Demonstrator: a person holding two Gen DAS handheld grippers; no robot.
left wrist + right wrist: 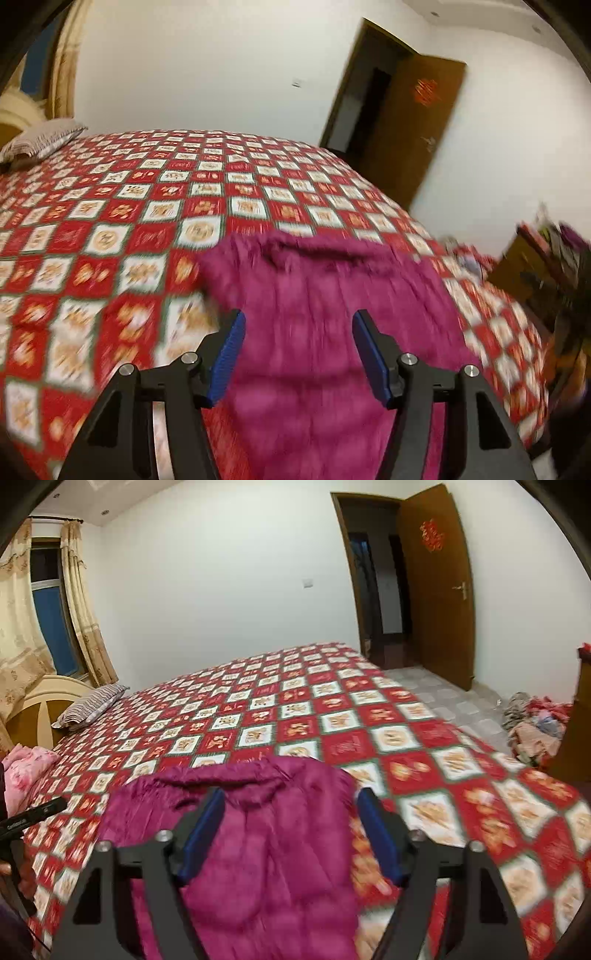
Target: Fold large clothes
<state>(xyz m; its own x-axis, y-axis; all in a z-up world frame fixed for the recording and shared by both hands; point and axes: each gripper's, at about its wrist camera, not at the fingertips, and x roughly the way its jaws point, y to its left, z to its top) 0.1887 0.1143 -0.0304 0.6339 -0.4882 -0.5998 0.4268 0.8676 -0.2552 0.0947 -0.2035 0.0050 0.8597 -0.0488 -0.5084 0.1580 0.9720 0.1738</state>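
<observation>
A large magenta padded jacket (317,295) lies flat on the bed with its collar at the far end; it also shows in the right wrist view (266,834). My left gripper (298,325) is open and empty, hovering above the jacket's near left part. My right gripper (291,805) is open and empty above the jacket's right half, its right finger over the jacket's right edge. The jacket's near end is hidden under both grippers.
The bed has a red and white checked cover (332,709). A striped pillow (90,705) lies at the headboard, and pink bedding (26,771) at the left edge. A clothes pile (535,723) lies on the floor by a wooden cabinet (580,716). An open brown door (436,587) stands behind.
</observation>
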